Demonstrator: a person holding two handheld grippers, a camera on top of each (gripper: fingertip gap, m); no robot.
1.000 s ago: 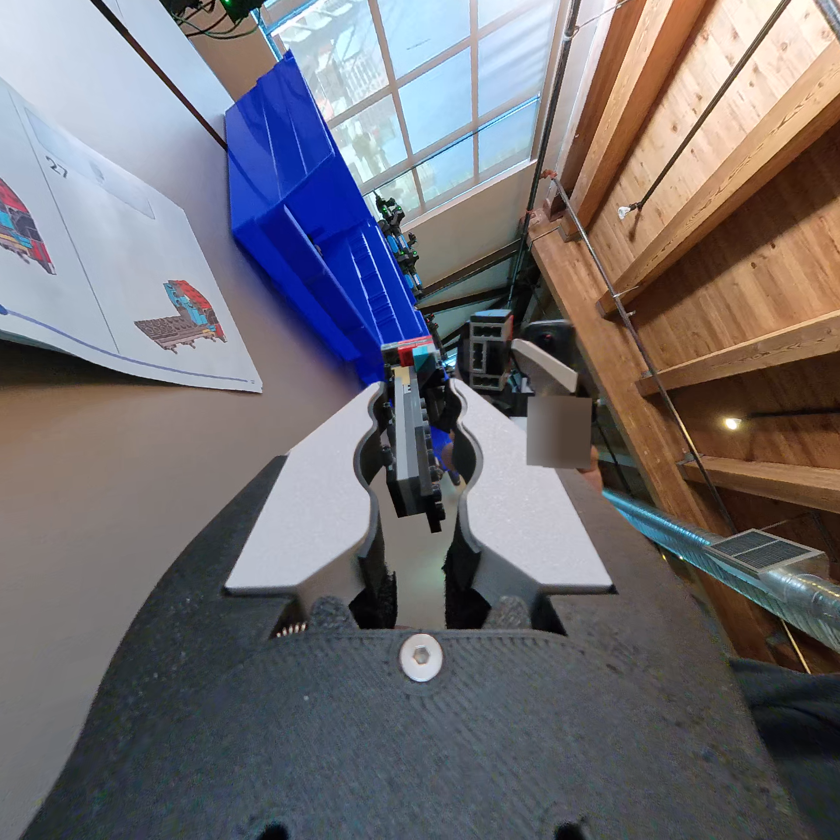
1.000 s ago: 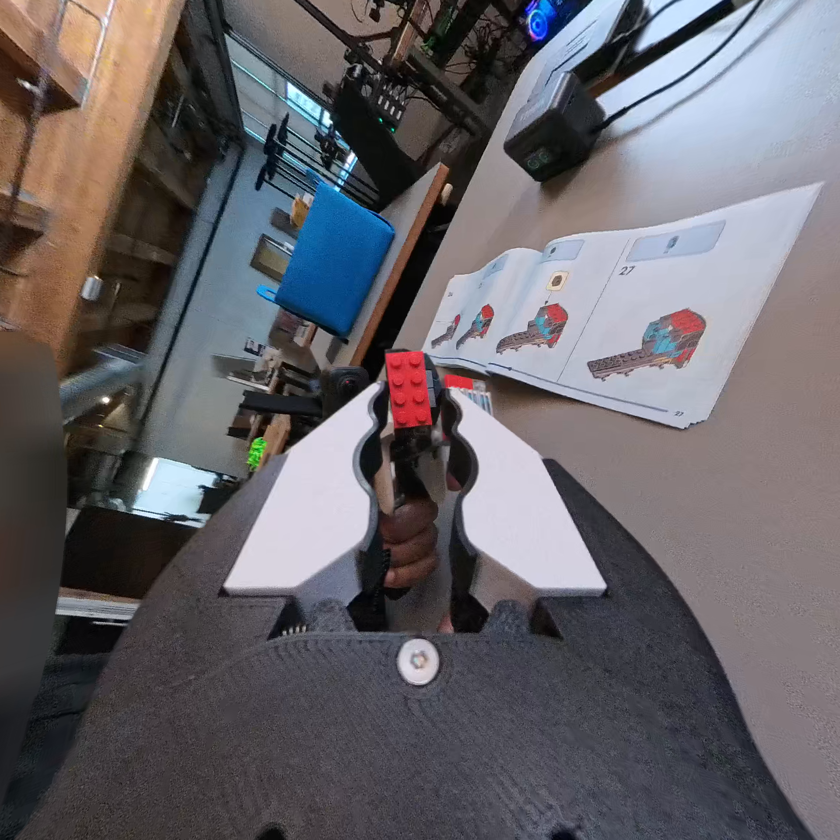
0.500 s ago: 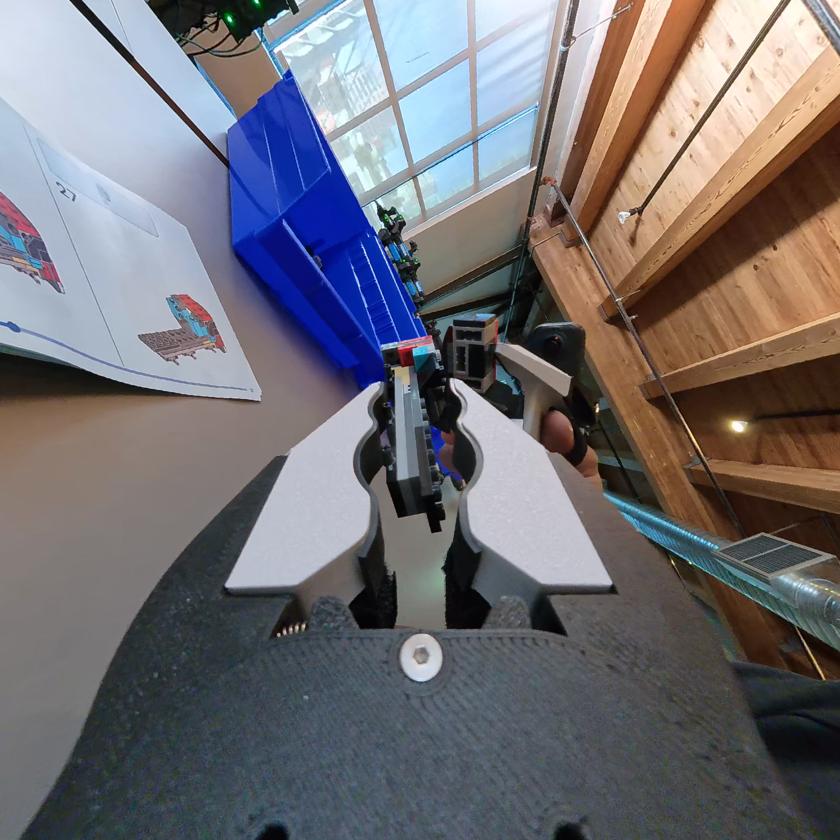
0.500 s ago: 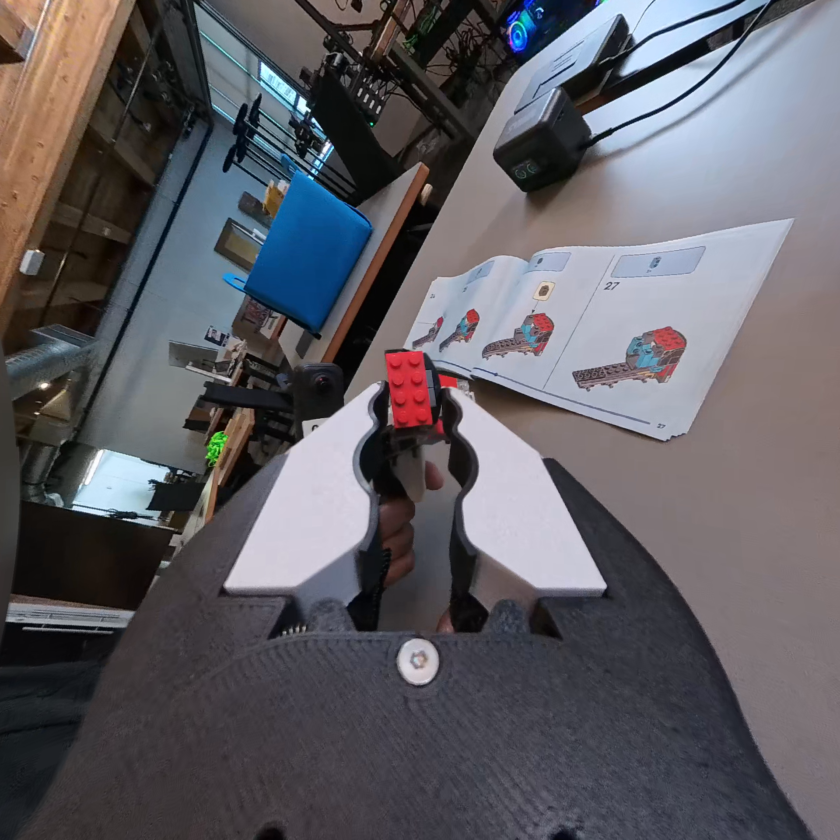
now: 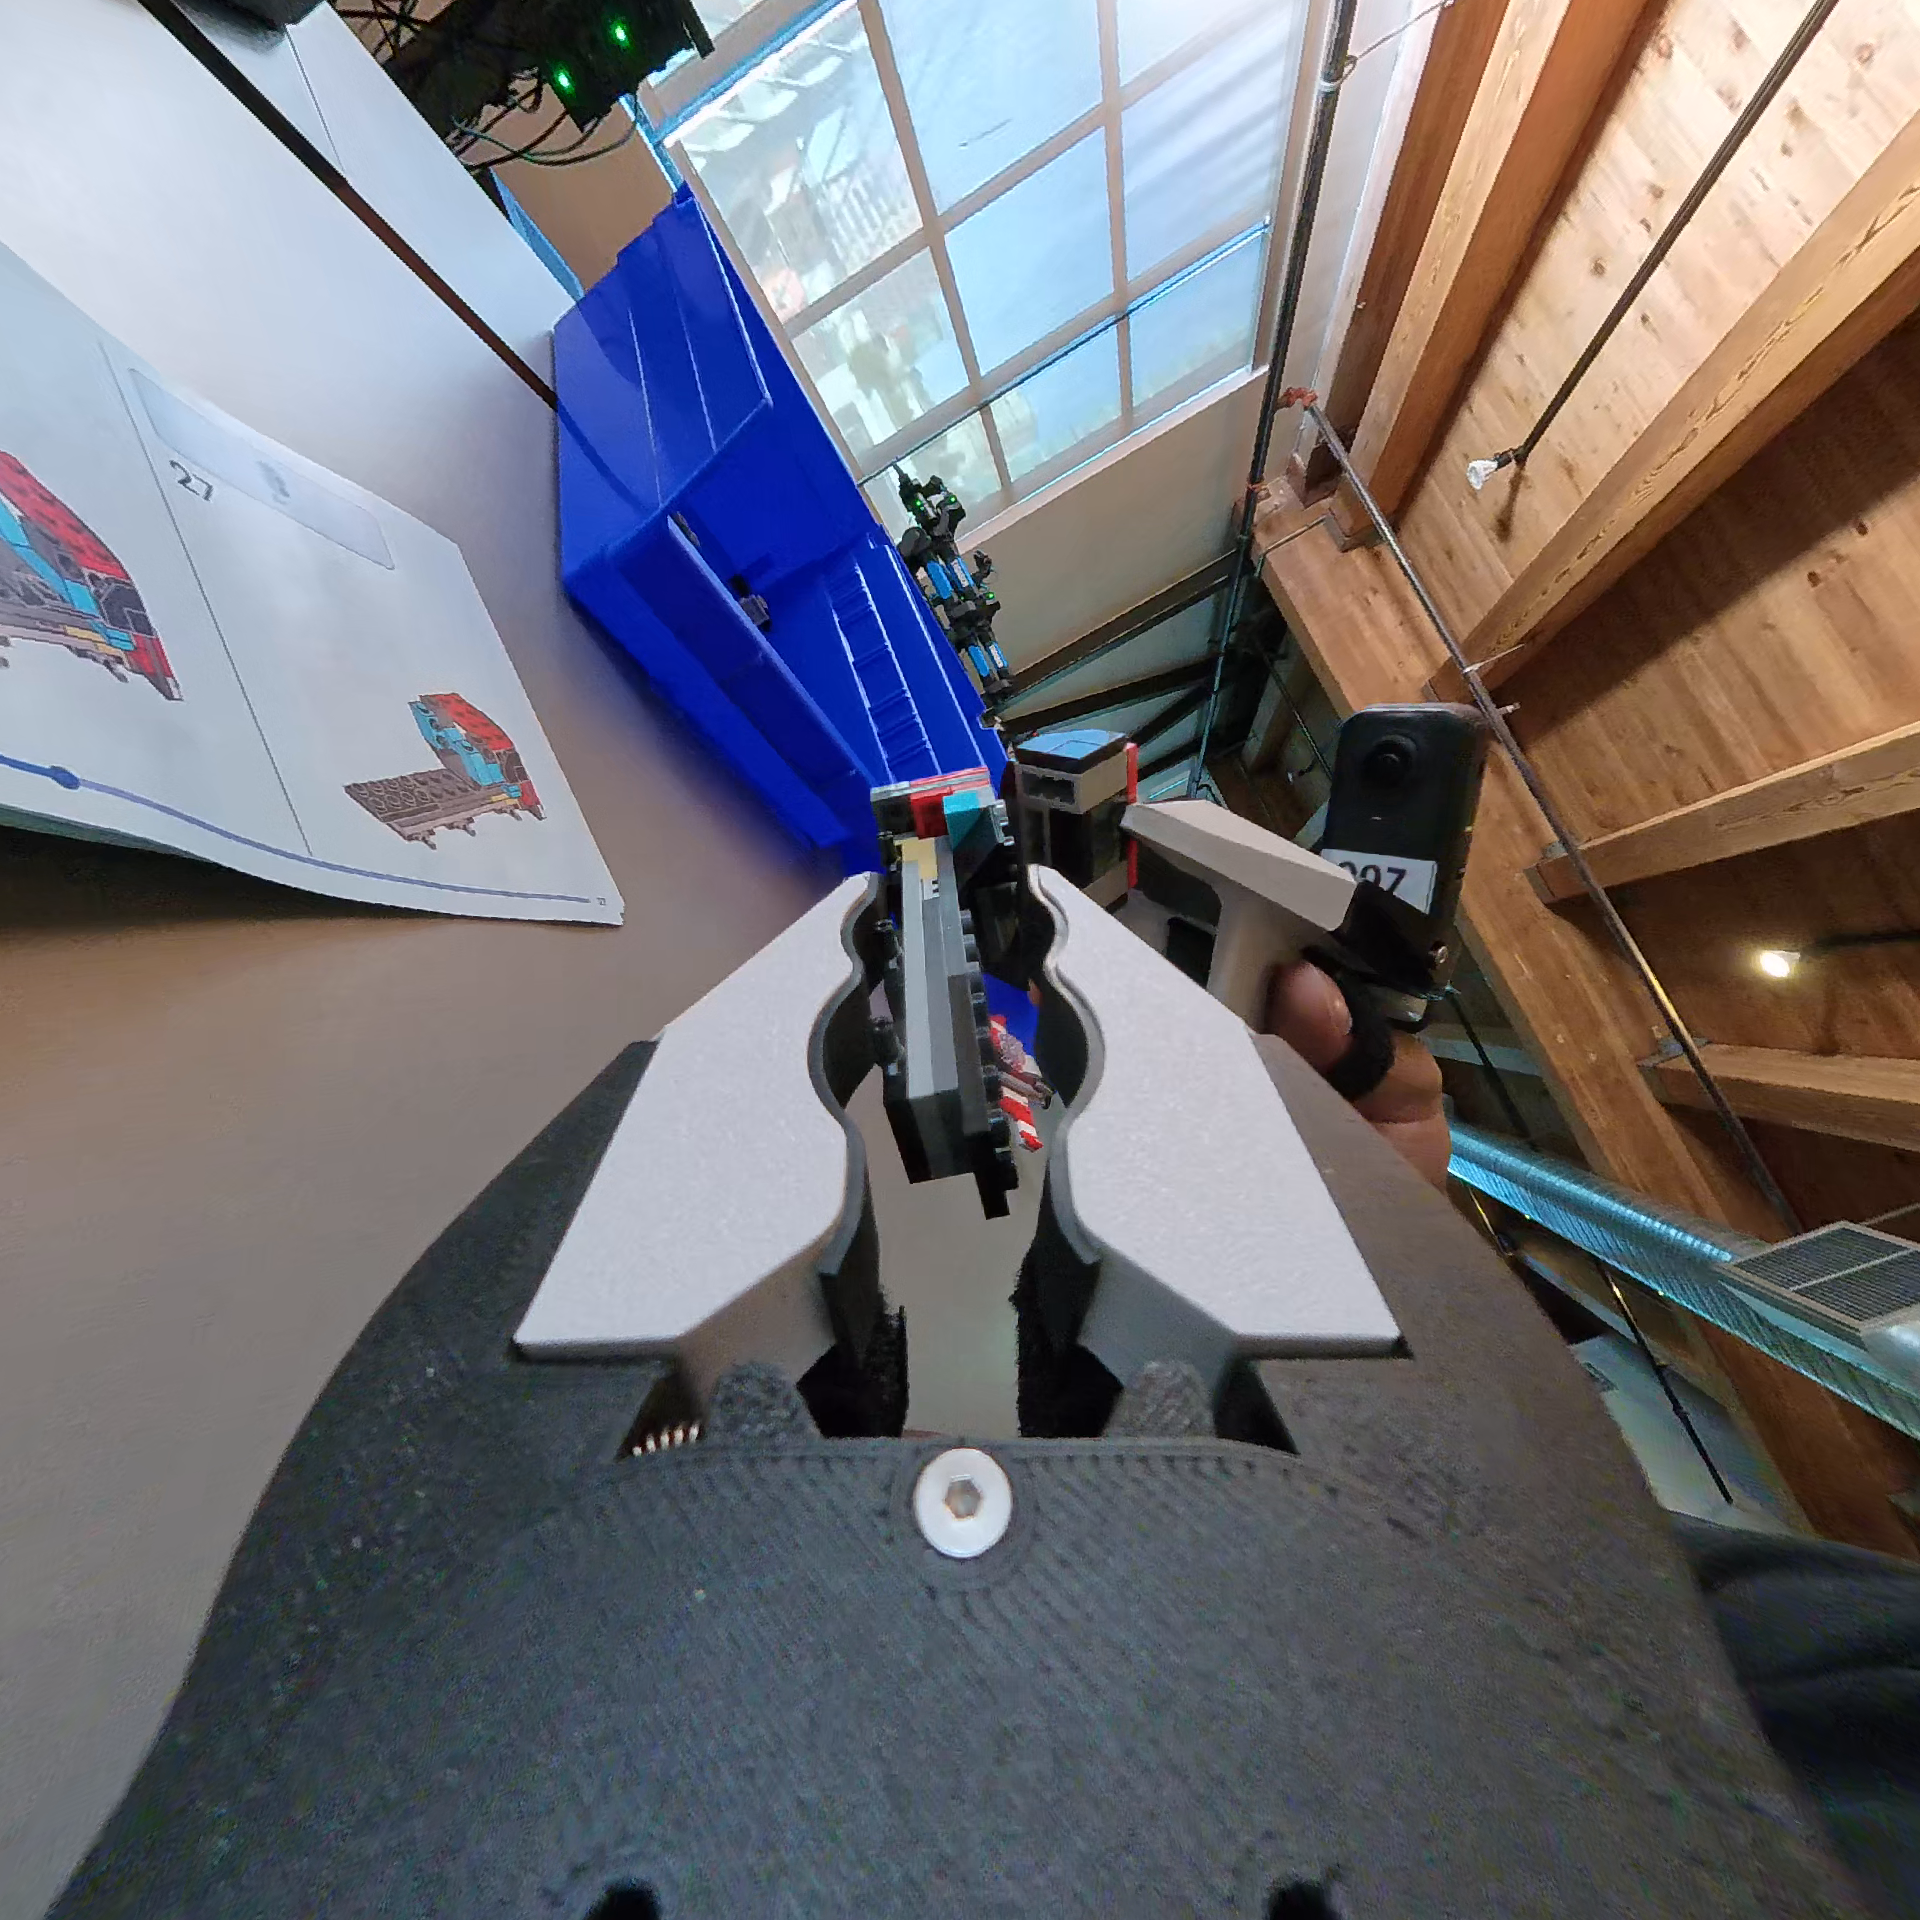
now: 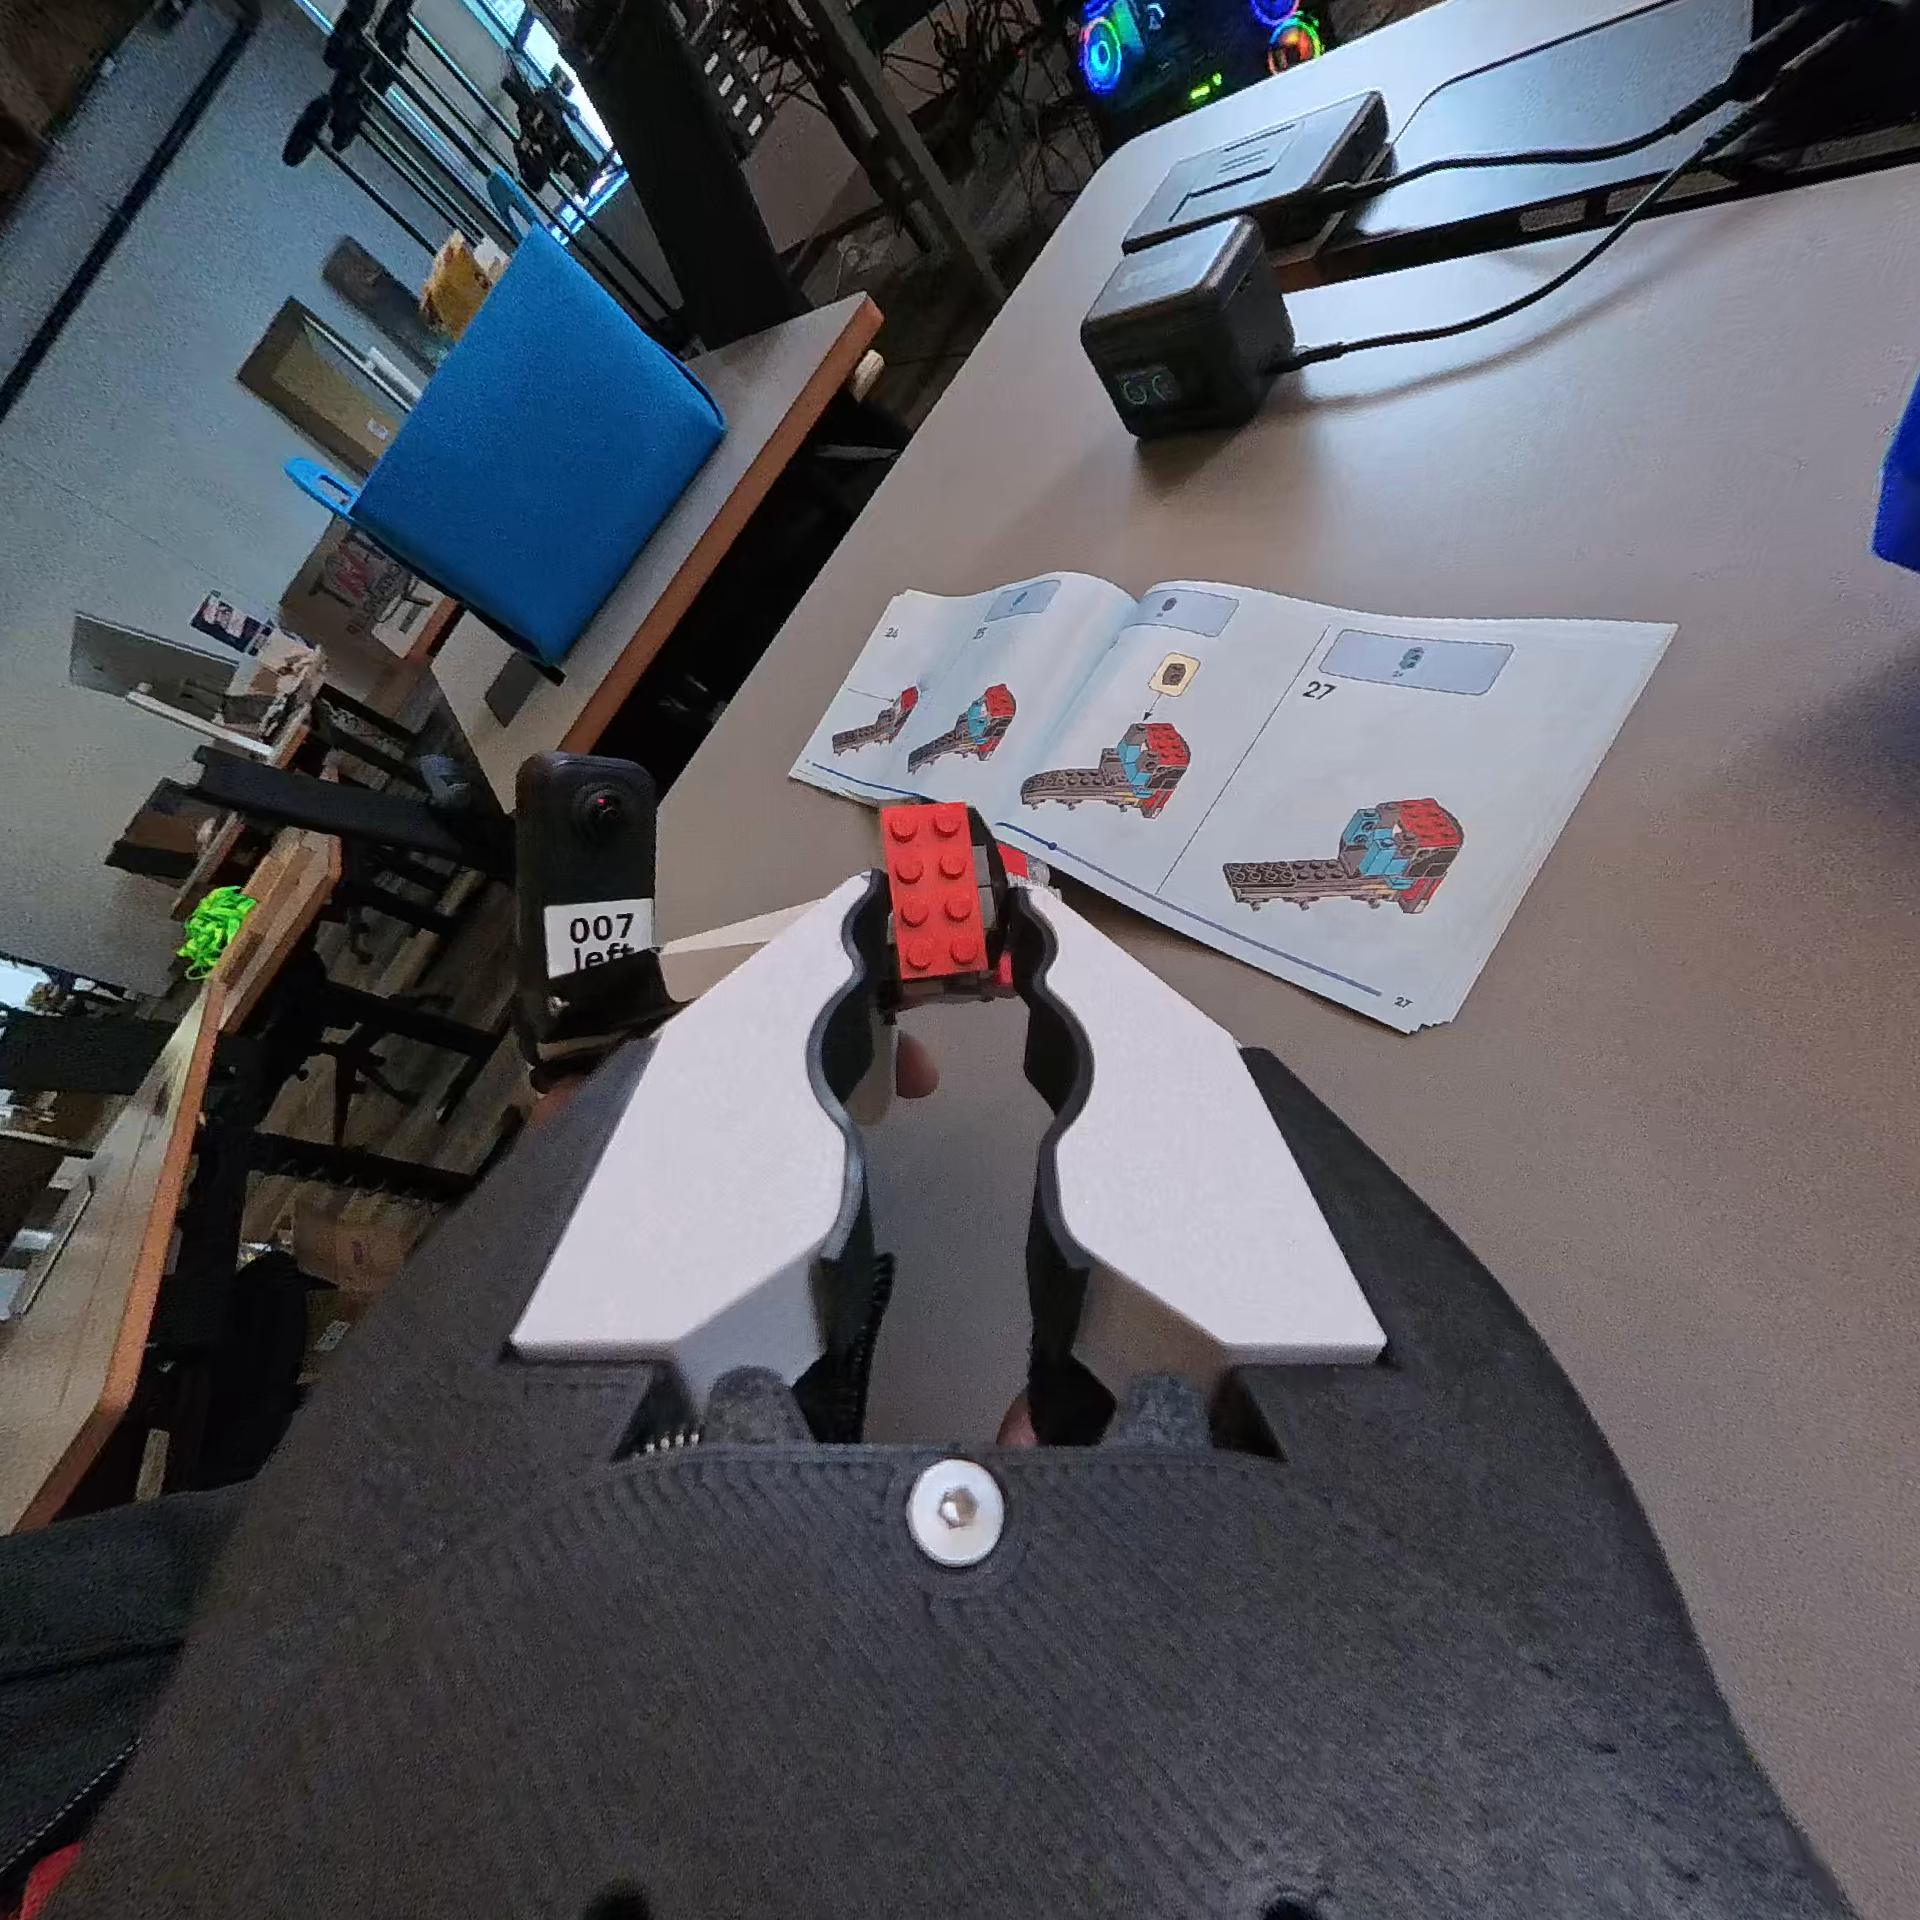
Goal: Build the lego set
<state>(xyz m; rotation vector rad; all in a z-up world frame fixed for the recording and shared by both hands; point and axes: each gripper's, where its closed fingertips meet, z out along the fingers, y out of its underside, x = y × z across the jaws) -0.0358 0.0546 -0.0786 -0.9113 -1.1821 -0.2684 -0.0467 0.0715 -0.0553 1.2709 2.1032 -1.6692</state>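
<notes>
Lego model (image 5: 940, 1029), grey plate with red and teal bricks, is sitting clamped edge-on in my left hand-held gripper (image 5: 956, 914). My right hand-held gripper (image 6: 940, 925) is pinching its red brick (image 6: 933, 899) at the tips. Instruction booklet (image 6: 1299, 769) is lying on the surface (image 6: 1558, 1195) just beyond.

Black textured hand-held gripper (image 5: 956, 904), pale grey wavy fingers (image 5: 727, 1122), silver screw (image 5: 961, 1501)

A grid window (image 5: 997, 260) lights the room ahead of the left claw, timber beams (image 5: 1662, 364) to its right. Left of the right claw, a blue chair (image 6: 540, 447) against a desk (image 6: 727, 436).
</notes>
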